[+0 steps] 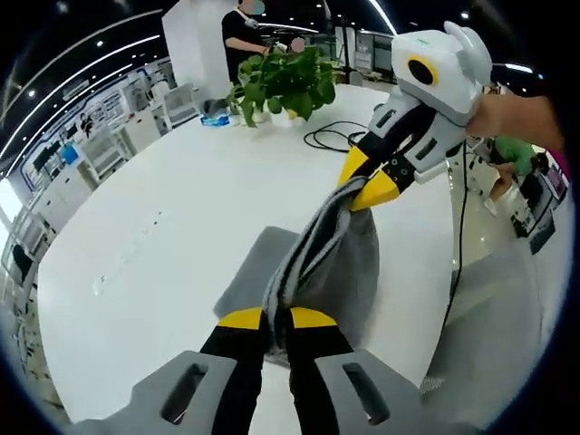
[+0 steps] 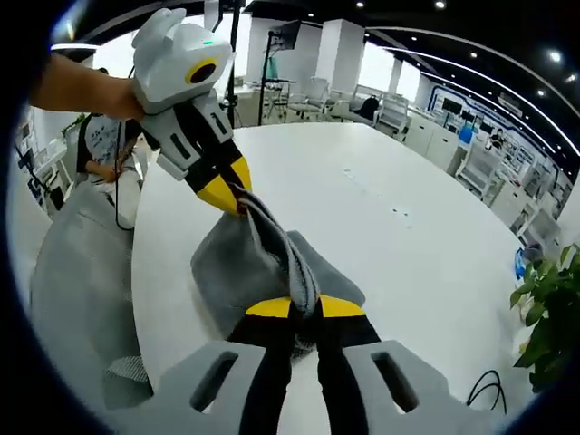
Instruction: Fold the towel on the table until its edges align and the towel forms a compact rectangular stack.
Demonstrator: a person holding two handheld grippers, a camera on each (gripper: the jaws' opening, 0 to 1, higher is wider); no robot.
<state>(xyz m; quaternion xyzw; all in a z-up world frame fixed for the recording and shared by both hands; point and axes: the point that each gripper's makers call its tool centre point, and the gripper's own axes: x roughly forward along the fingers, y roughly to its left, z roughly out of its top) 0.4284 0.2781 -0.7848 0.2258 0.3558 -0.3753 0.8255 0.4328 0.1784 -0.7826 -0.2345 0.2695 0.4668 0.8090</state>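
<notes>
Left claw [image 1: 276,317] and right claw [image 2: 305,306] each clamped on bunched edge of grey cloth towel [image 1: 340,254], lifted above white round counter [image 1: 181,227], lower part resting there.

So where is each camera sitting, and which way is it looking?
Left gripper view: rides on the left tongs, which are shut on the grey towel, and looks across the white table at the right tongs, a hand and a potted plant.
Right gripper view: rides on the right tongs, also shut on the towel, and looks back at the left tongs and the hand holding them.
Shared: the towel, the table, both tongs and the plant; the cameras face each other.
</notes>
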